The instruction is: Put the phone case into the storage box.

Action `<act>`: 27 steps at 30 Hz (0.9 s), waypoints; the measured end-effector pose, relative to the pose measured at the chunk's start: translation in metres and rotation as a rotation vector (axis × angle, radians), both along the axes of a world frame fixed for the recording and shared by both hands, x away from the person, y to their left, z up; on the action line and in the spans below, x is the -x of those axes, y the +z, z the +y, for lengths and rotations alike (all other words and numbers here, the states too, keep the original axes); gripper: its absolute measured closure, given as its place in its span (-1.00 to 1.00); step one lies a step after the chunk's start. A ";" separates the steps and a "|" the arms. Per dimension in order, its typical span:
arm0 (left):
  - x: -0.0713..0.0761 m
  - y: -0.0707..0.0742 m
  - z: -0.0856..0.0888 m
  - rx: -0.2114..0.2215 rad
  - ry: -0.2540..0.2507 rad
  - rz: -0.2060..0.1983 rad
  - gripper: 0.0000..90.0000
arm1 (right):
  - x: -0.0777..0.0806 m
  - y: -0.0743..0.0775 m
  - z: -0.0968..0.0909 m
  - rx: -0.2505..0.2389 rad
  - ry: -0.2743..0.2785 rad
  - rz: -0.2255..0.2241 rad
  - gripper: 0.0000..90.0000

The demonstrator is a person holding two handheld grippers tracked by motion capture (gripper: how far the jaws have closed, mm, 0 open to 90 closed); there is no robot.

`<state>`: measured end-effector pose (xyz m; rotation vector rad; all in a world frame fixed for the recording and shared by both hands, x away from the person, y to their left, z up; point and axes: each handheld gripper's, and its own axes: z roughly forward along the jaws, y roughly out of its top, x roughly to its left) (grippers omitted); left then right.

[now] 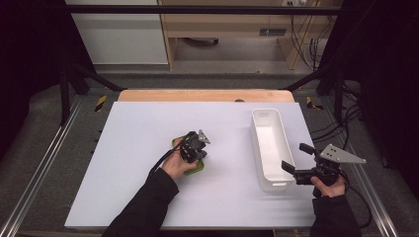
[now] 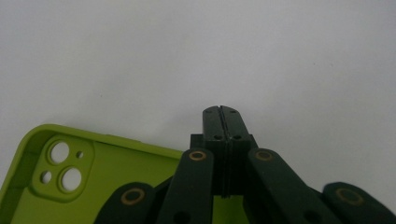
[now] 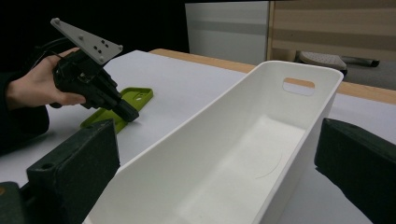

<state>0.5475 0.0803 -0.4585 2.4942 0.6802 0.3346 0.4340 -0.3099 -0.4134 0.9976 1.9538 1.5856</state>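
White board (image 1: 148, 197) covered the table, with a wooden edge (image 1: 205, 95) at its far side and dark floor around it. Near the middle lay a green phone case (image 2: 116, 186), open side up with its camera cutout showing, and the left gripper (image 2: 221, 112) hung over its edge with its jaws pressed together on nothing. At the right, the right gripper (image 1: 297, 160) stood with its jaws spread wide at the near end of a white bin (image 3: 224, 154), one jaw on each side of it, not pressing it.
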 end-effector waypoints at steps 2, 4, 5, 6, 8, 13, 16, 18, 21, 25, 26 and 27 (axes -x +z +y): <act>0.002 0.000 0.001 -0.003 -0.004 0.000 1.00 | 0.000 0.000 0.000 -0.003 0.003 0.001 -0.99; 0.004 0.000 0.003 -0.010 -0.013 -0.001 1.00 | 0.000 -0.001 0.000 0.001 0.000 0.002 -0.99; 0.005 0.000 0.004 -0.013 -0.016 -0.002 1.00 | 0.000 -0.001 0.000 0.001 0.000 0.006 -0.99; 0.005 0.000 0.004 -0.013 -0.016 -0.002 1.00 | 0.000 -0.001 0.000 0.001 0.000 0.006 -0.99; 0.006 0.000 0.005 -0.016 -0.018 -0.002 1.00 | 0.000 -0.001 0.001 0.001 0.001 0.004 -0.99; 0.010 0.001 0.009 -0.026 -0.024 -0.007 1.00 | 0.000 -0.001 0.000 0.001 0.001 0.002 -0.99; 0.013 0.001 0.014 -0.033 -0.028 -0.007 1.00 | 0.000 -0.001 0.001 0.001 0.001 0.001 -0.99; 0.014 0.002 0.015 -0.032 -0.029 -0.006 1.00 | 0.000 -0.001 0.001 0.002 0.002 0.000 -0.99; 0.017 0.002 0.020 -0.030 -0.029 -0.006 1.00 | 0.000 -0.001 0.001 0.001 0.001 0.000 -0.99; 0.019 0.002 0.023 -0.032 -0.031 -0.005 1.00 | 0.000 0.000 0.001 0.000 0.001 0.003 -0.99; 0.020 0.002 0.024 -0.036 -0.030 -0.004 1.00 | 0.000 0.000 0.001 0.001 0.001 0.001 -0.99; 0.020 0.002 0.024 -0.036 -0.030 -0.004 1.00 | 0.000 0.000 0.001 0.001 0.001 0.001 -0.99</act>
